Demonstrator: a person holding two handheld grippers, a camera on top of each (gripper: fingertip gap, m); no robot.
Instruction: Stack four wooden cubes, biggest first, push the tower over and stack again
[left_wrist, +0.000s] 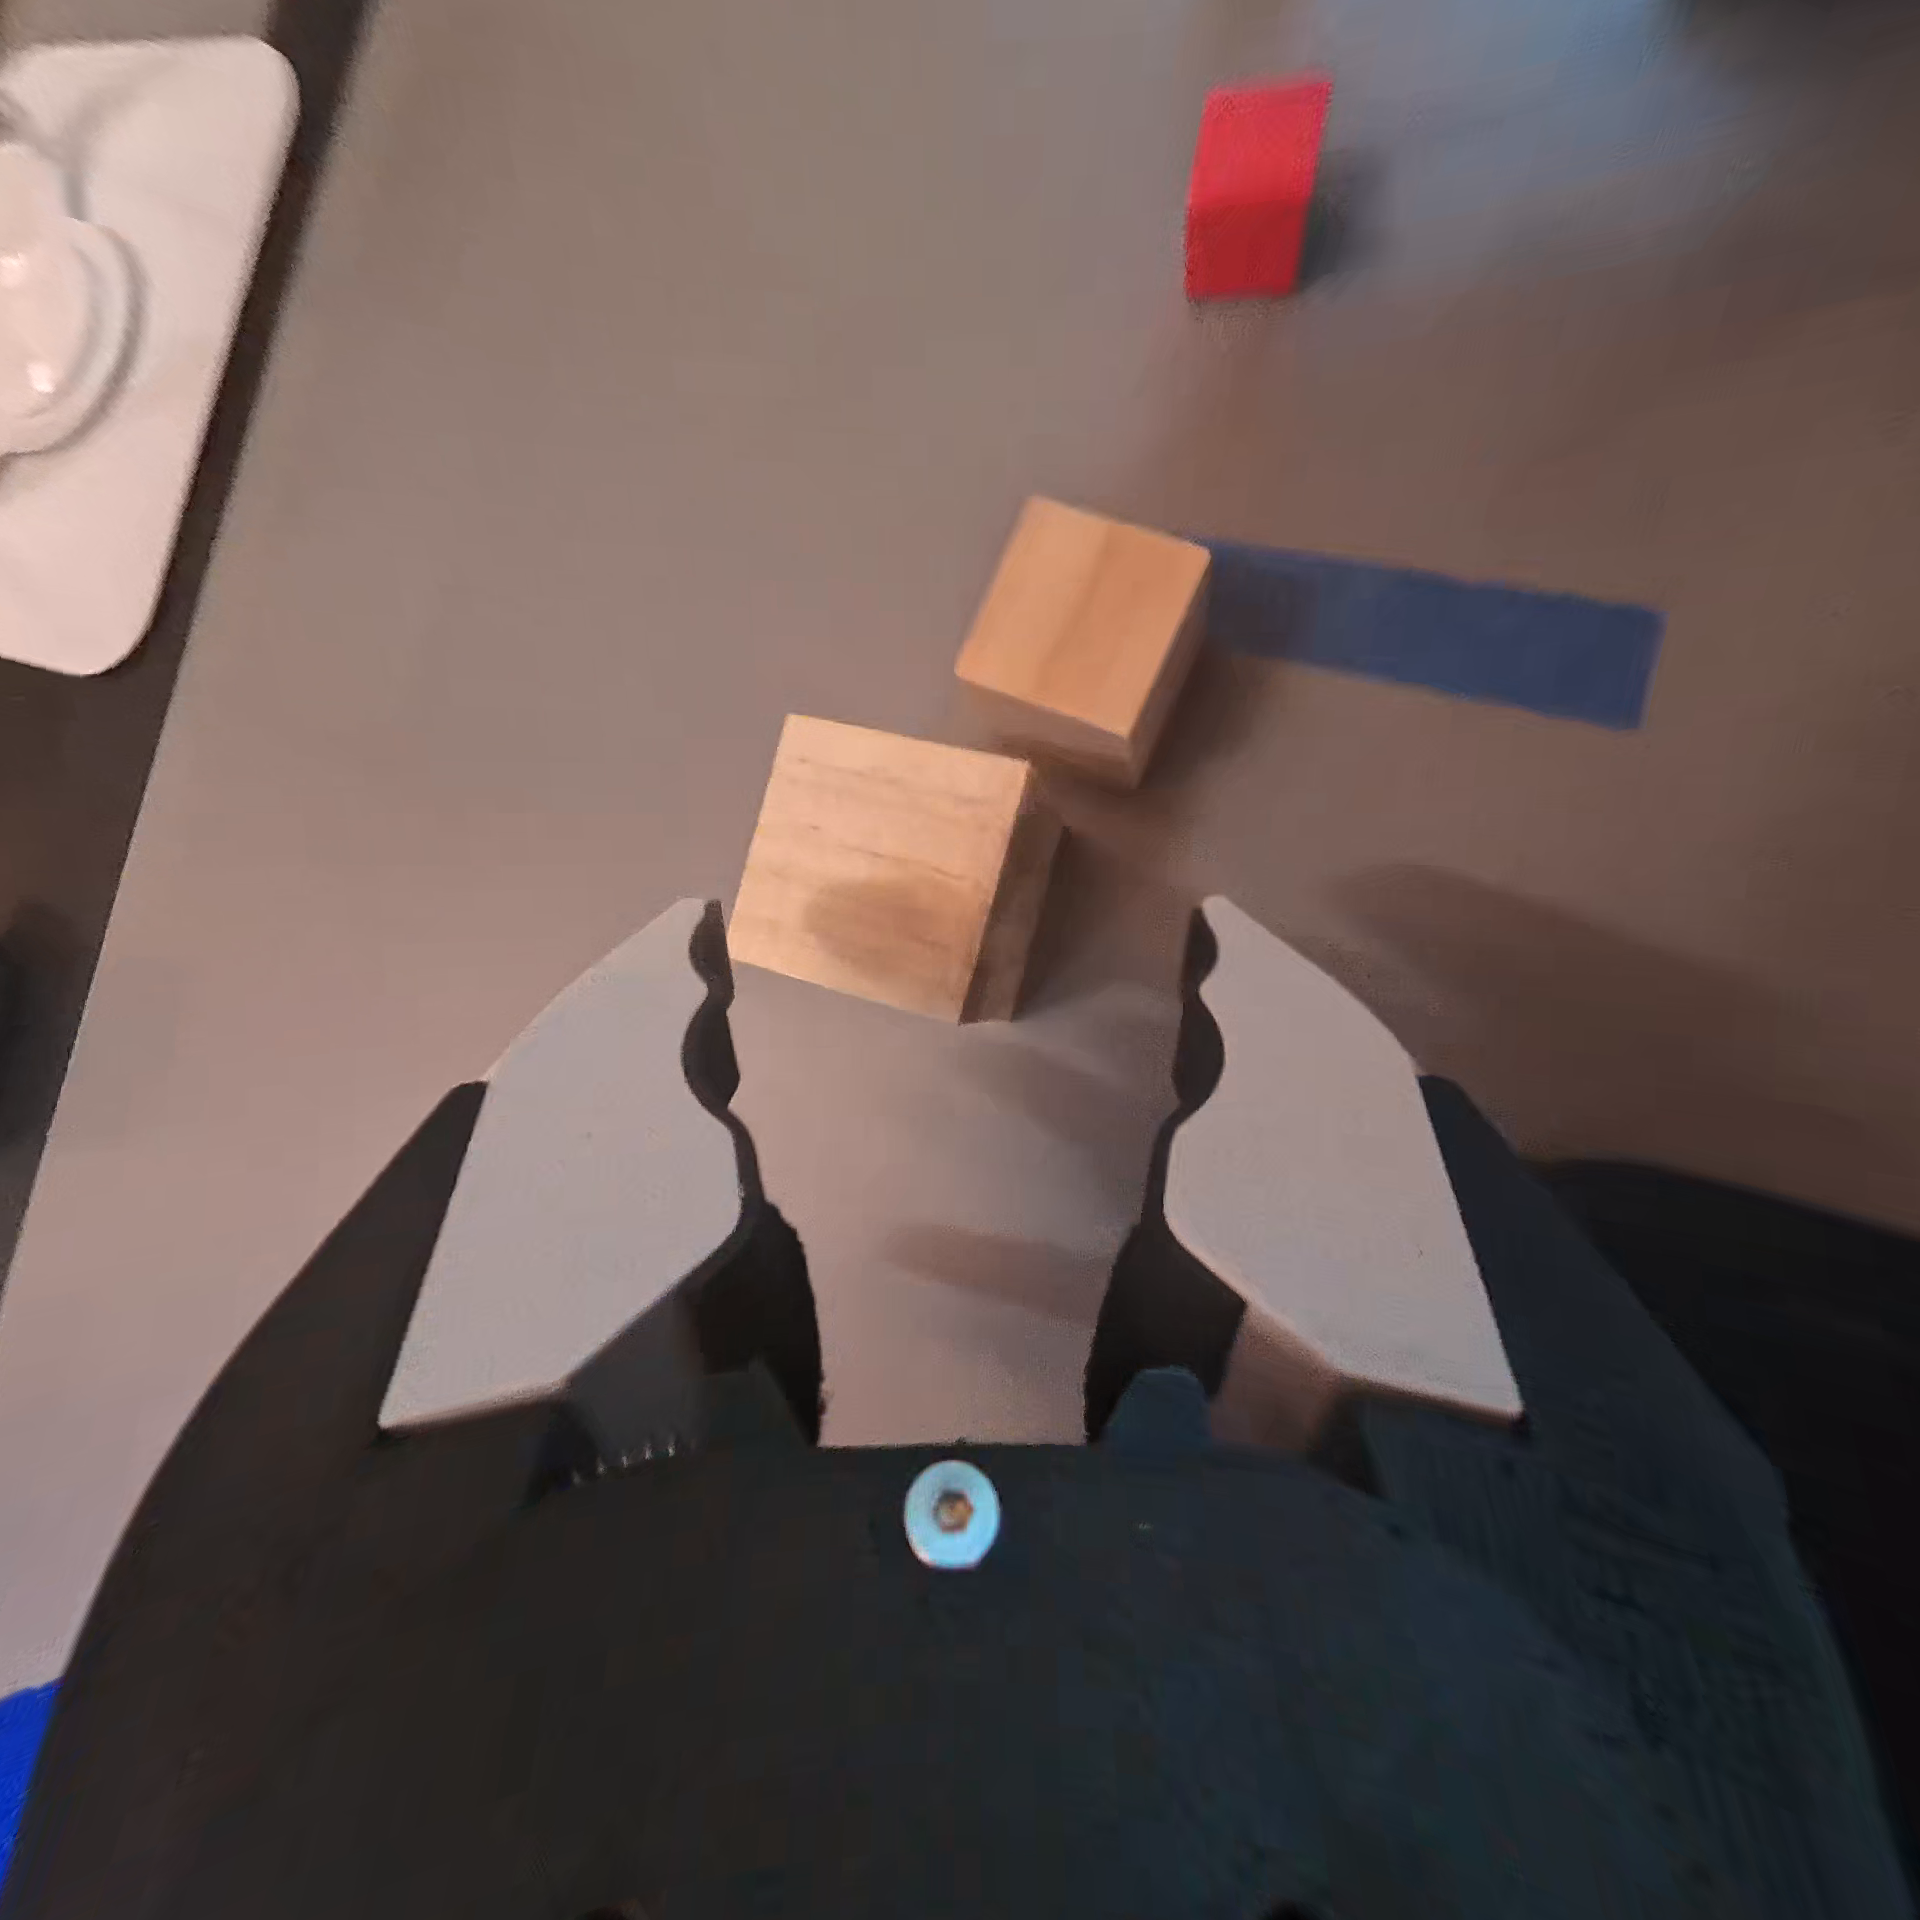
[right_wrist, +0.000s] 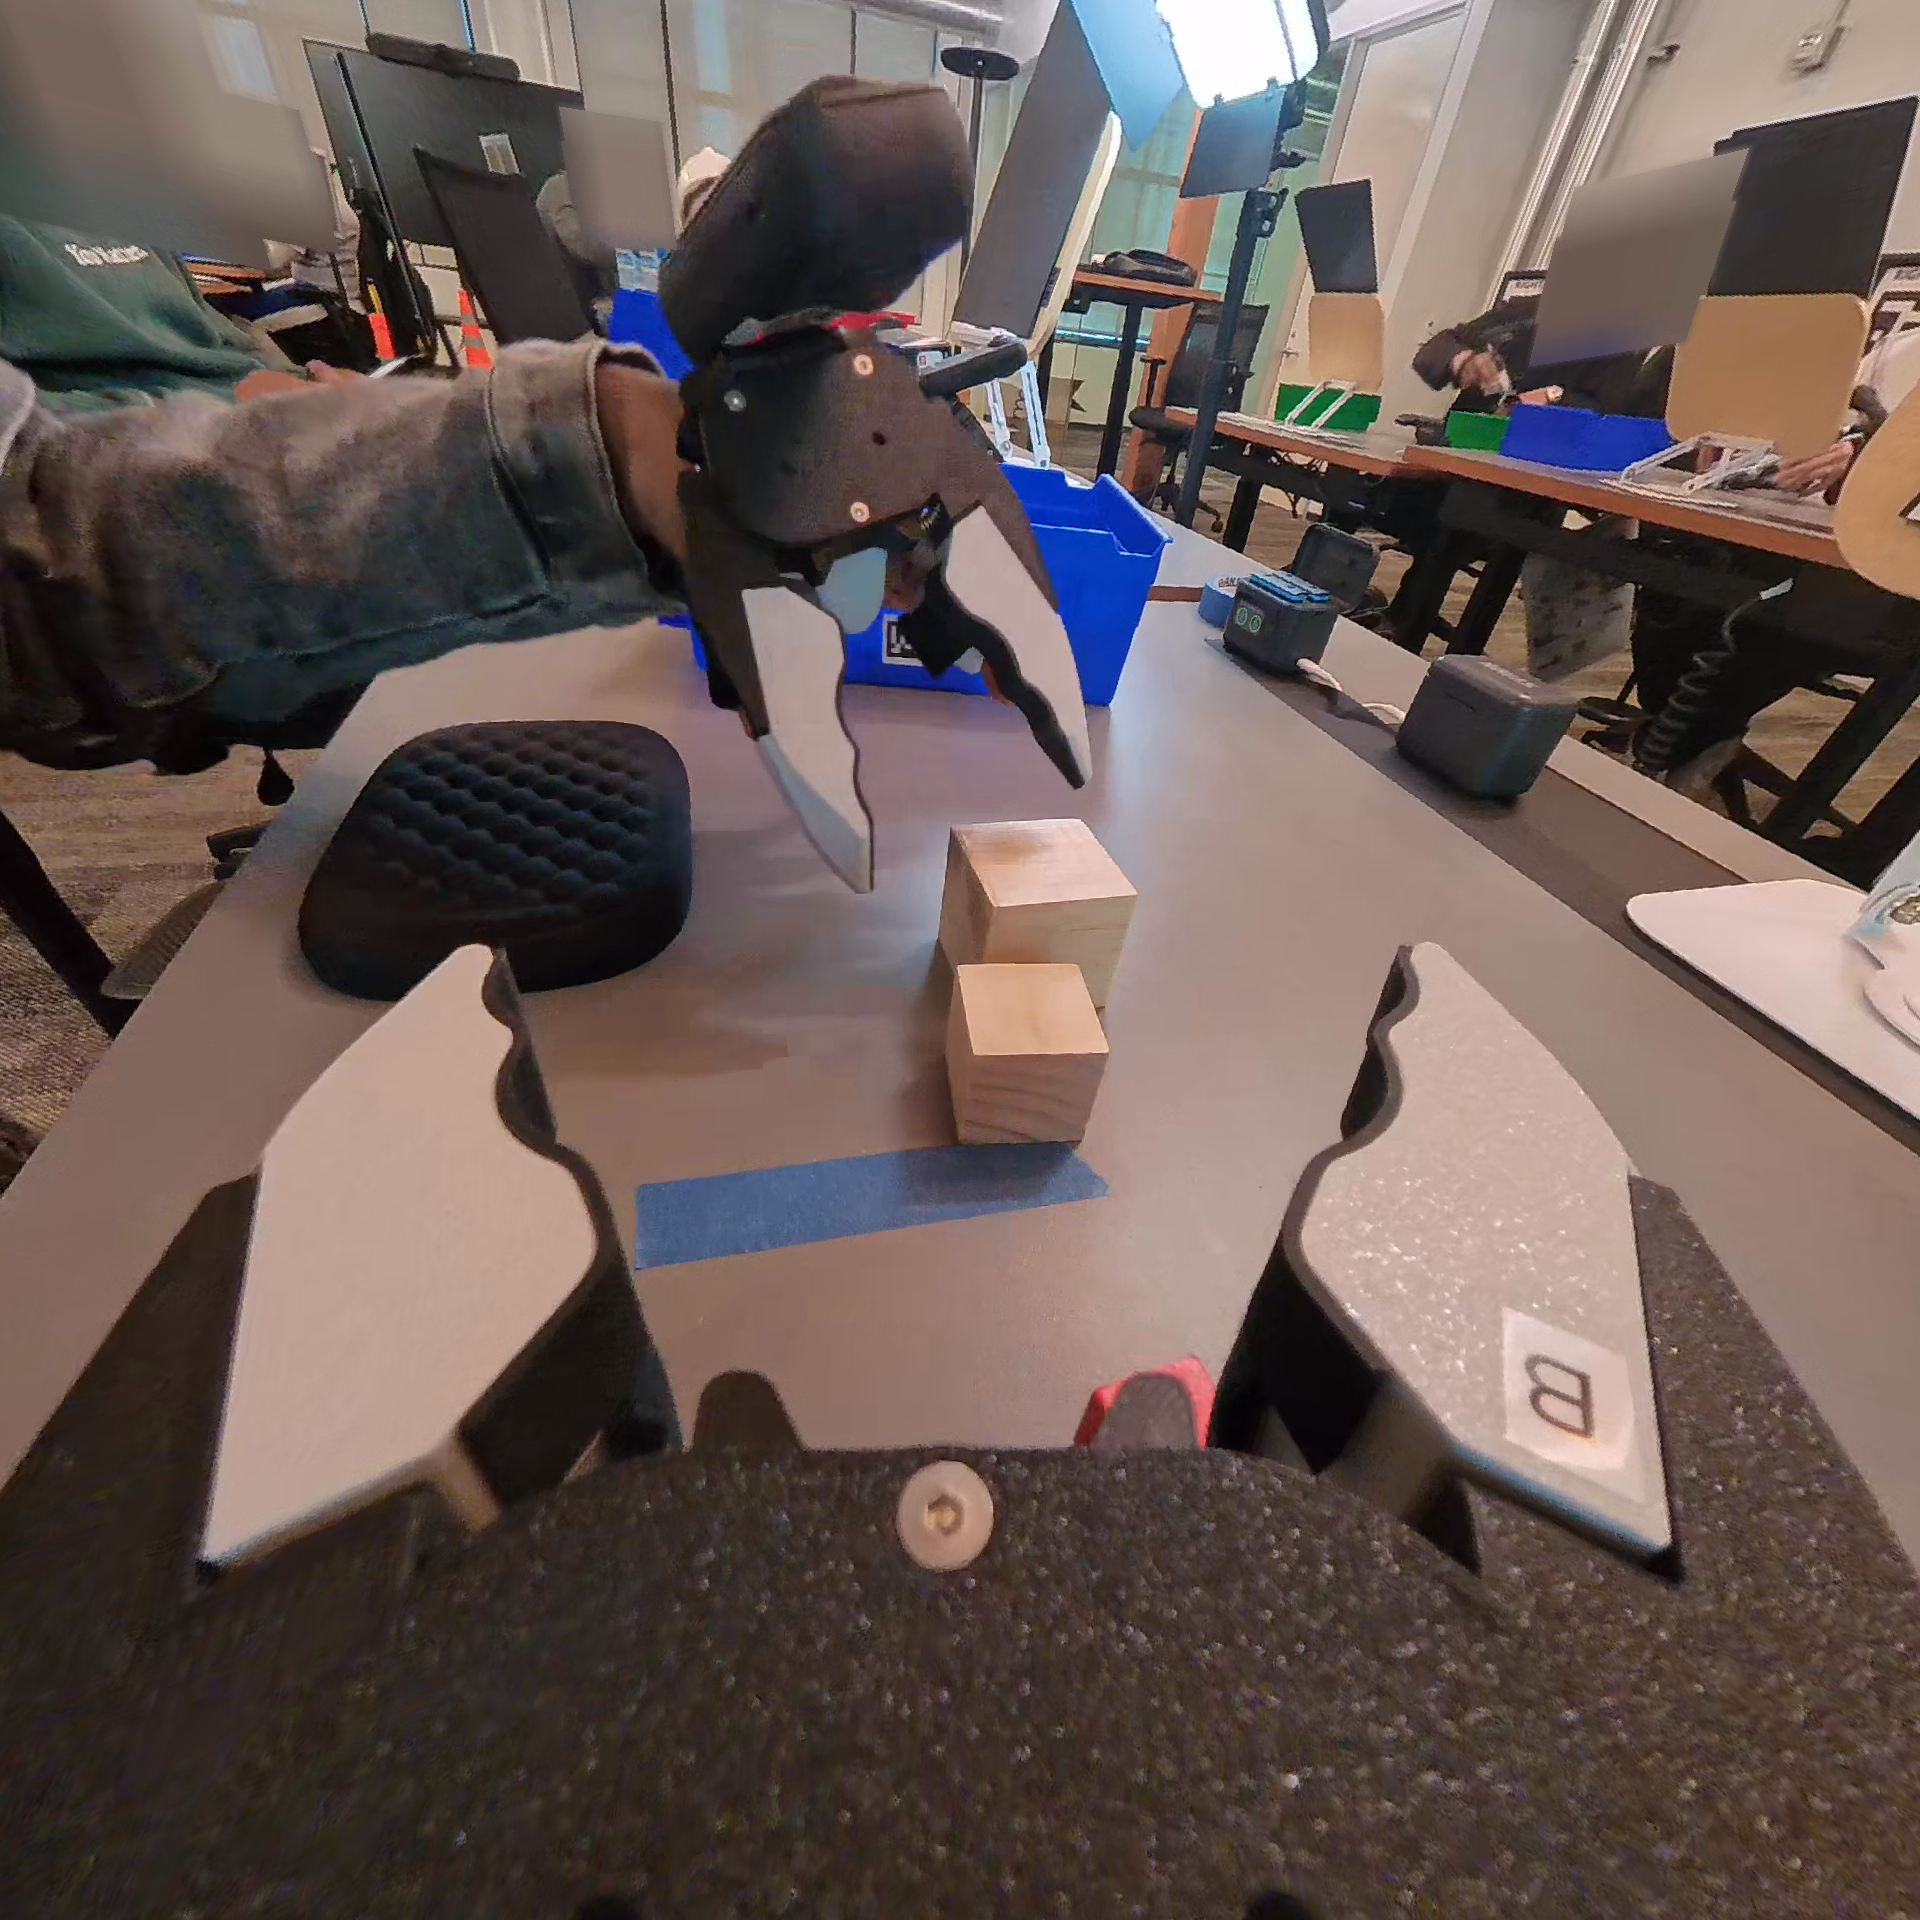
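Left gripper (right_wrist: 966, 821) hangs open and empty just above the larger wooden cube (right_wrist: 1039, 899); my right gripper (right_wrist: 940, 1049) gapes wide, nearer. A smaller wooden cube (right_wrist: 1023, 1049) sits beside blue tape (right_wrist: 862, 1200). Stiff, light wood: I'd pinch opposite flat faces.

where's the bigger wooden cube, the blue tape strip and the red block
bigger wooden cube (right_wrist: 1055, 883): right wrist view, front face near its top edge
blue tape strip (right_wrist: 852, 1205): right wrist view, middle of the strip
red block (left_wrist: 1252, 197): left wrist view, centre of its front face
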